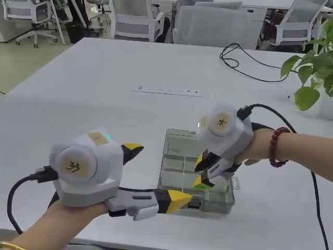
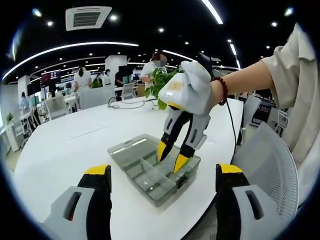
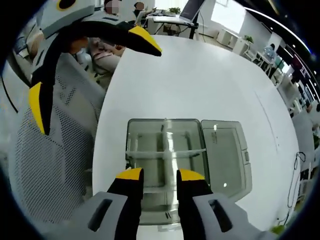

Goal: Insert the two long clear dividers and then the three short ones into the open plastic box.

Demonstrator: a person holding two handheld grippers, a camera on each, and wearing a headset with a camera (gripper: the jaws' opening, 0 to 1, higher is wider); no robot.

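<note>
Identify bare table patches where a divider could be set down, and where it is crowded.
Widest free patch: the table left of the box, back to the thin strip. Also bare between strip and far edge, short of the cable and plant. Crowded: at the box, under the right gripper, left gripper beside.

Open-plan office — swivel chairs [image 1: 27, 10], white desk [image 1: 156, 67], strip lights [image 2: 65, 47].
</note>
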